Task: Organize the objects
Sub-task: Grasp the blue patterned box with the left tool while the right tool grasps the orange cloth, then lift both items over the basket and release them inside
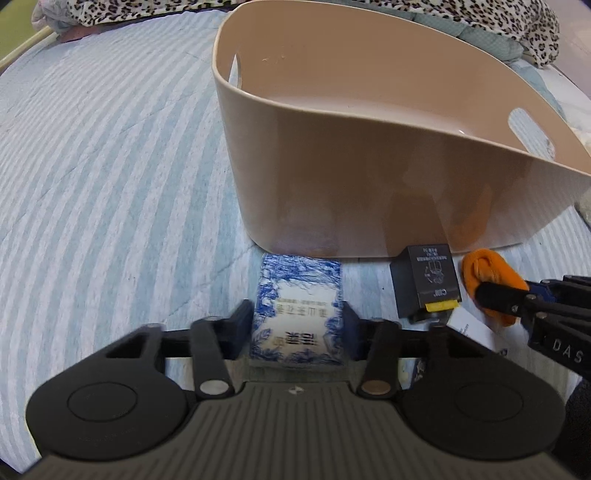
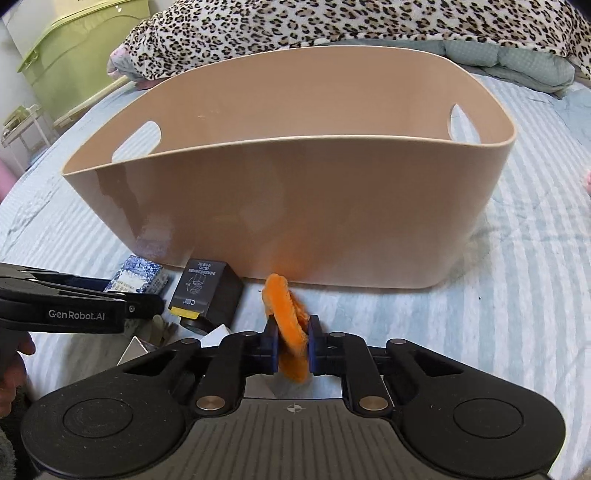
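Low in the centre of my left wrist view, my left tongs (image 1: pixel 298 325) are clamped on a blue-and-white printed box (image 1: pixel 297 314), one finger pressed against each long side, with the box's far end reaching toward the foot of the beige basket (image 1: pixel 388 192). That basket fills the upper right of the frame and stands on the blue-and-white striped bedspread (image 1: pixel 103 177); I can see its bare inner floor and an oval handle cutout in its wall. Just right of my box a black box (image 1: pixel 426 282) with a yellow tab sits close to the basket's base, and right of that lies an orange fuzzy cloth (image 1: pixel 489 271). At the lower centre of my right wrist view, my right tongs (image 2: pixel 291 349) are closed on the orange fuzzy cloth, which stands up between the blue pads and pokes out above and below them, near the basket wall; I cannot tell whether it touches. At the left edge of this view my left tongs cross in, partly covering the blue-and-white box. A leopard-print blanket (image 2: pixel 332 26) runs along the top, and a green storage bin (image 2: pixel 74 48) sits in the upper left.
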`<state>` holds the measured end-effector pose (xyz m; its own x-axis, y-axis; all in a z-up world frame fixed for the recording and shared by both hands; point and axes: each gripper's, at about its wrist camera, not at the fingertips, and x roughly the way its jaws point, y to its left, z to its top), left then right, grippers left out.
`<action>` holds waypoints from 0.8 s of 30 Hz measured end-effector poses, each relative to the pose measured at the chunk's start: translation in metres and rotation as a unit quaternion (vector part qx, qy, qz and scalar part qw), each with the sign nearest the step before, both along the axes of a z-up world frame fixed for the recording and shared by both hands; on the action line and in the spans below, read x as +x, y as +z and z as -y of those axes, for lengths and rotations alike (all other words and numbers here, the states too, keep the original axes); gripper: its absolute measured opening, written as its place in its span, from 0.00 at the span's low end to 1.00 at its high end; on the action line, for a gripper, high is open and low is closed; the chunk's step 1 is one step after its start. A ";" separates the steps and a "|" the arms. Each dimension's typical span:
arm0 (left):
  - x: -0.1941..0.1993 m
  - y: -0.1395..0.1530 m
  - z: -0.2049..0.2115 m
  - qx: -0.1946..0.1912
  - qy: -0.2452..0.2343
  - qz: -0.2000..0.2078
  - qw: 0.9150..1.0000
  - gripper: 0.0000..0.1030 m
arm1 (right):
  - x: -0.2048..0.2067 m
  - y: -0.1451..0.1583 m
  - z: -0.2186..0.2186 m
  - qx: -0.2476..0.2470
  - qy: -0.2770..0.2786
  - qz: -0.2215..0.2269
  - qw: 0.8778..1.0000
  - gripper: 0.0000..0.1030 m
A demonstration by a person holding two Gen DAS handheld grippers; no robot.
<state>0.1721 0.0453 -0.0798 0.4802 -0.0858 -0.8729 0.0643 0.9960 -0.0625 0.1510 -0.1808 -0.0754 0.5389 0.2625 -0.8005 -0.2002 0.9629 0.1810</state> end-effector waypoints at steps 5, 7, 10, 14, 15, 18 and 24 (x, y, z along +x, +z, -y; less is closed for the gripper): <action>-0.011 0.010 -0.004 -0.010 0.008 0.003 1.000 0.47 | -0.010 0.009 0.005 -0.004 -0.008 0.010 1.000 0.12; -0.017 0.016 -0.006 -0.014 0.012 0.003 1.000 0.47 | -0.014 0.015 0.012 0.001 -0.012 0.014 1.000 0.12; -0.029 0.029 -0.008 -0.015 0.014 0.014 1.000 0.47 | -0.022 0.028 0.023 0.008 -0.015 0.025 1.000 0.12; -0.037 0.050 -0.007 -0.022 0.013 0.035 0.999 0.47 | -0.031 0.047 0.031 0.016 -0.018 0.046 0.999 0.12; -0.035 0.058 -0.004 -0.022 0.011 0.041 0.999 0.47 | -0.033 0.051 0.032 0.019 -0.018 0.052 0.998 0.12; -0.040 0.079 -0.003 -0.021 0.003 0.063 0.998 0.47 | -0.041 0.067 0.037 0.026 -0.017 0.074 0.997 0.12; -0.048 0.116 -0.001 -0.021 -0.009 0.110 0.994 0.47 | -0.043 0.096 0.038 0.038 -0.019 0.117 0.992 0.12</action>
